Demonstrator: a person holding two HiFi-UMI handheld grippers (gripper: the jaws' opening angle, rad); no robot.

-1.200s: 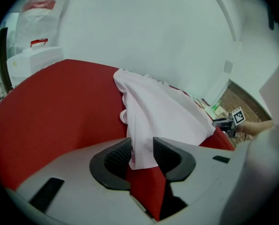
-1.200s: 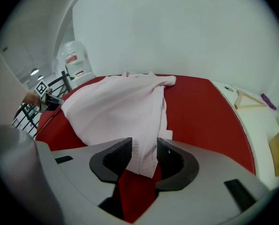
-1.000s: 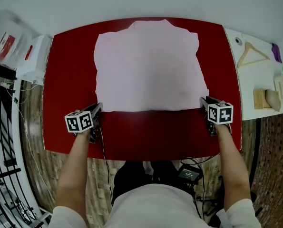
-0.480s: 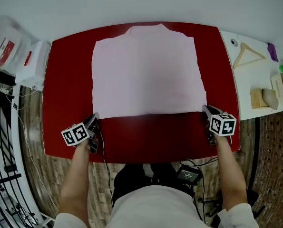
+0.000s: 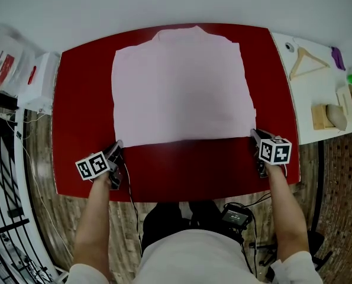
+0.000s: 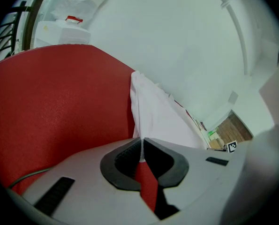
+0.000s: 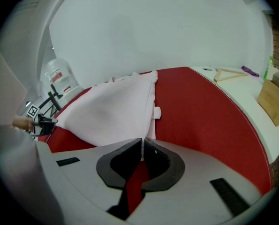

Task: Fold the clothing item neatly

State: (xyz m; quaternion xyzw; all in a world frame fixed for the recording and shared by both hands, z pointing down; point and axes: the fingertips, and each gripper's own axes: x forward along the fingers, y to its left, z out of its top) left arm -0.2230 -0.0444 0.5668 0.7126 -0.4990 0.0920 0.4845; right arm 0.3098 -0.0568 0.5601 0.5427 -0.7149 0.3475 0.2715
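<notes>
Across the middle of the head view, a red table (image 5: 75, 111) takes up most of the frame, its near edge in front of the person's waist. On it a pink garment (image 5: 181, 87) lies spread flat over the centre and far part of the top. Its straight hem runs nearest the person, and a bare red strip shows between that hem and the table's near edge. A white side table (image 5: 303, 99) stands against the right end of the red one. Off the left end stand a black railing (image 5: 1, 176), a clear plastic container (image 5: 4, 55) and a white box (image 5: 41, 76).

The left gripper (image 5: 118, 147) sits at the hem's near left corner. In the left gripper view its dark pads (image 6: 125, 156) are pressed together with a thin edge of the pink cloth pinched between them, and the fabric rises away from the jaws. The right gripper (image 5: 254, 135) sits at the near right corner. In the right gripper view its pads (image 7: 125, 161) are likewise closed on the cloth's edge, and the garment fans out beyond them.

On the side table lie a wooden hanger (image 5: 306, 61), a wooden block (image 5: 319, 118) and a small purple object (image 5: 336, 57).
</notes>
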